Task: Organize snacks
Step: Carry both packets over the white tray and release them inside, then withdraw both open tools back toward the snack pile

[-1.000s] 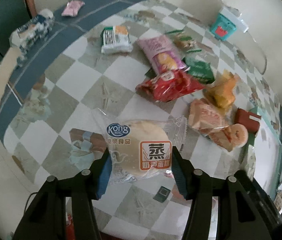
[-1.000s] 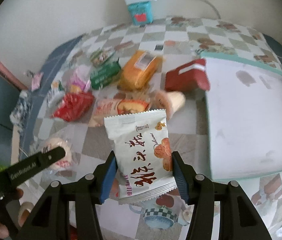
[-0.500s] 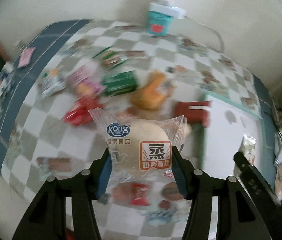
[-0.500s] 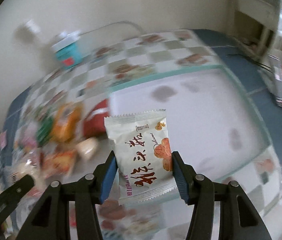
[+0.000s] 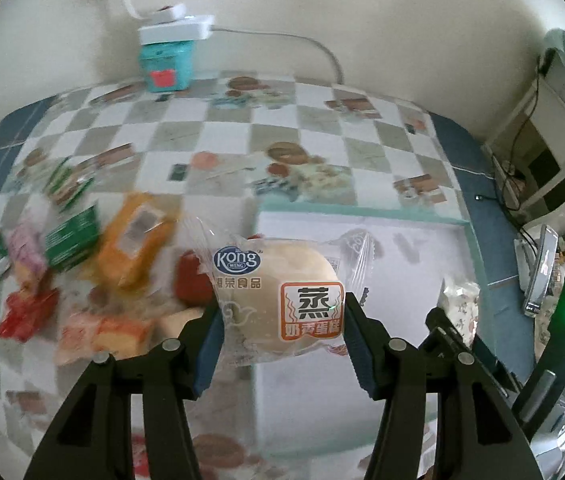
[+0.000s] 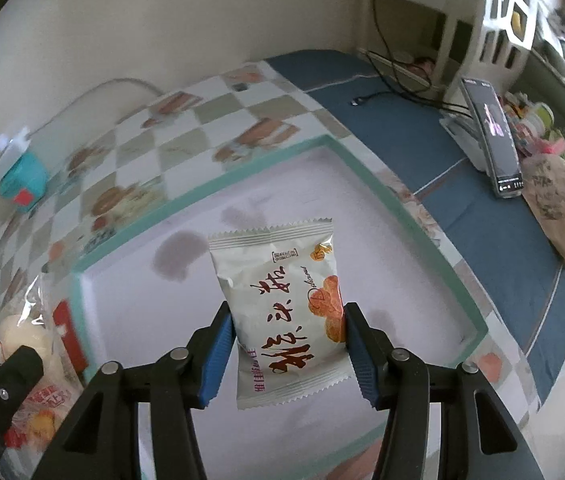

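- My left gripper is clamped on a round pale steamed cake in a clear plastic wrapper with a blue Kong logo and an orange label, held up over the near-left edge of the white tray with the teal rim.
- My right gripper pinches a white crimped-edge snack packet with dark red brush lettering, hanging above the middle of that tray.
- The other snacks look blurry, piled left of it on the checkered tablecloth.

- Tablecloth: white and grey checks, blue border.
- Tray: white, teal rim.
- Packet: white, red lettering.
- Small box: teal.
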`<state>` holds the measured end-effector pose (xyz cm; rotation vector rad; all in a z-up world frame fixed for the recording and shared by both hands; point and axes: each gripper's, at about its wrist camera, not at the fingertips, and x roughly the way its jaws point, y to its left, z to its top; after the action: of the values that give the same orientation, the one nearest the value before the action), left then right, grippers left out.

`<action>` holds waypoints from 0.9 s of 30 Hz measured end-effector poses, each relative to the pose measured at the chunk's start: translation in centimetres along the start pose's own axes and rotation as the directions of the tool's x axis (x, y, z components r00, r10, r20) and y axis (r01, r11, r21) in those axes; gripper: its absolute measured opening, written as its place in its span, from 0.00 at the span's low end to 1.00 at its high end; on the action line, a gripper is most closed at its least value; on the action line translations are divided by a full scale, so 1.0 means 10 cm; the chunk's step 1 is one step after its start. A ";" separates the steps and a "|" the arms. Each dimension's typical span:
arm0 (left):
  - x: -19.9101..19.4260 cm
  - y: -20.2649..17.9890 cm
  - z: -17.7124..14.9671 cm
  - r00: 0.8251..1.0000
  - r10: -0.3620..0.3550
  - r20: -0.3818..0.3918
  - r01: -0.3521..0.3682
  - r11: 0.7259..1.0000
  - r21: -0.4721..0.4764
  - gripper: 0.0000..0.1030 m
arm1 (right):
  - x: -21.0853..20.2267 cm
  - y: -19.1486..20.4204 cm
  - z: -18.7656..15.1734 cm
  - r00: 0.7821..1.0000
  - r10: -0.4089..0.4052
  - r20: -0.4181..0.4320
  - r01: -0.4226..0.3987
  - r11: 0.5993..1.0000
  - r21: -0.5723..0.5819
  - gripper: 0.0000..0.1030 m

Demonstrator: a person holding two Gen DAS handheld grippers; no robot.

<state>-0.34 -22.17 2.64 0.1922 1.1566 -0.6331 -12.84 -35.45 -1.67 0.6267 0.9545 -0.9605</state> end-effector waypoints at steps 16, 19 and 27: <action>0.46 -0.23 0.25 0.998 -0.062 -0.018 0.062 0.998 -0.015 0.66 | 0.29 -0.17 0.23 1.000 -0.017 0.010 0.016 1.000 0.025 0.70; 0.36 -0.18 0.24 0.999 -0.053 -0.007 0.053 0.998 -0.018 0.70 | 0.22 -0.16 0.21 1.000 -0.002 0.016 0.001 1.000 0.023 0.80; -0.07 0.25 0.05 0.998 0.026 0.053 -0.021 0.996 -0.088 0.83 | 0.01 -0.06 -0.05 1.000 0.025 -0.004 -0.025 1.000 -0.010 0.82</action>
<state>1.29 -20.08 3.07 0.1135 1.1257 -0.5625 -13.60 -35.34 -2.01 0.6313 0.9526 -0.9326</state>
